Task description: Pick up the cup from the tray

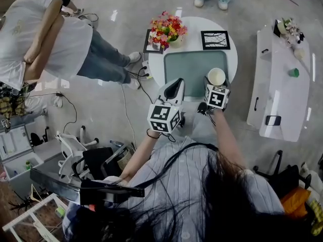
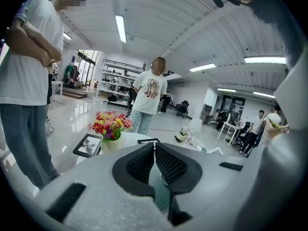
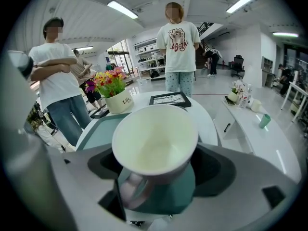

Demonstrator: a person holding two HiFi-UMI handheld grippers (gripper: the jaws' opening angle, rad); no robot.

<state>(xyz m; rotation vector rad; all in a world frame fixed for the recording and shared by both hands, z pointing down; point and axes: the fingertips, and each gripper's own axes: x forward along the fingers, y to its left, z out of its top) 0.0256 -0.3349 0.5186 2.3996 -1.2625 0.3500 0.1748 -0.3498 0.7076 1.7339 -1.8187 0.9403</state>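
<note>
The white cup [image 1: 216, 76] with a handle is held above the grey-green tray [image 1: 192, 69] on the round white table [image 1: 229, 57]. My right gripper [image 1: 214, 84] is shut on the cup, which fills the right gripper view as a cream bowl [image 3: 155, 143], empty inside, its handle low on the left. My left gripper [image 1: 176, 87] hovers at the tray's near-left edge. Its dark ribbed jaws meet at the tips [image 2: 154, 146] with nothing between them.
A pot of flowers [image 1: 168, 30] and two framed pictures [image 1: 215, 40] stand at the table's far side. A white sideboard [image 1: 277, 84] lies to the right. One person stands at the left [image 1: 45, 39], another beyond the table [image 3: 179, 47]. Cables trail on the floor.
</note>
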